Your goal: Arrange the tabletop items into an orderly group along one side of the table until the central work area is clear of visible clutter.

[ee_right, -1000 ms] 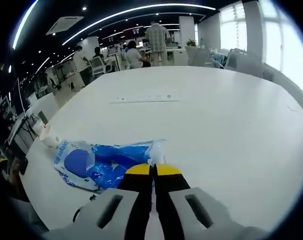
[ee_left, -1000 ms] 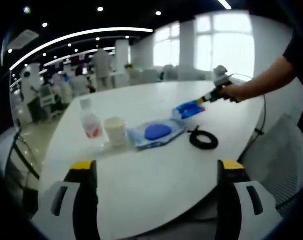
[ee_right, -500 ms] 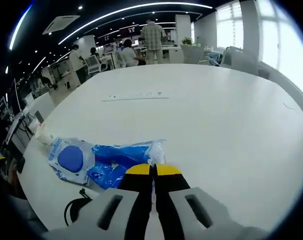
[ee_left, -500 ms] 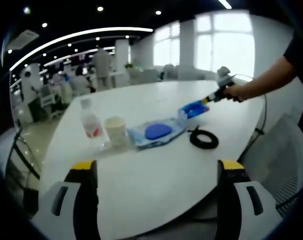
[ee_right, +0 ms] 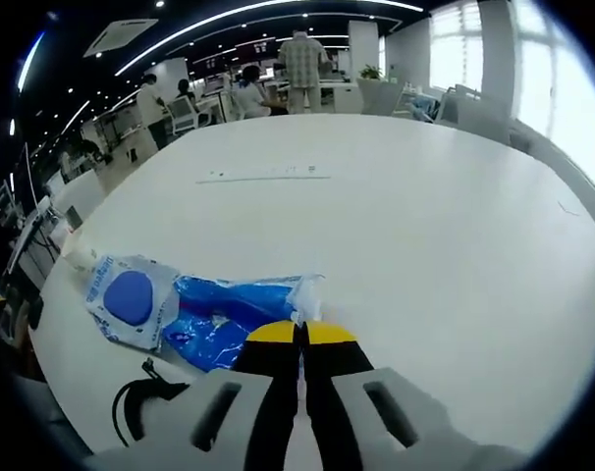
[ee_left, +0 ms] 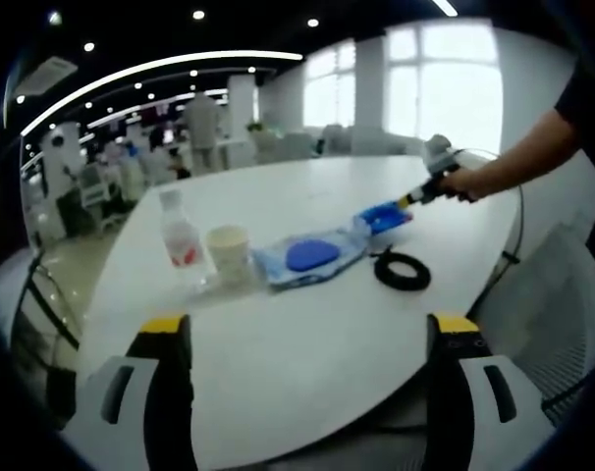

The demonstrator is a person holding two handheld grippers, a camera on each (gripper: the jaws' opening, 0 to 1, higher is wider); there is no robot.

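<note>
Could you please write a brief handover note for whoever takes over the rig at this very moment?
Right gripper: shut on the blue packet, at its crinkled end.
Left gripper: open, holding nothing, at the near table edge.
Lined up on the table: bottle, paper cup, wipes pack, then the blue packet. The black cable coil lies beside them.
Done: nothing clearly grouped yet.
Left: move the packet to one side, then gather the rest there.

office desks [ee_right: 229,98], standing people [ee_right: 302,61], bright windows [ee_left: 445,88] beyond
</note>
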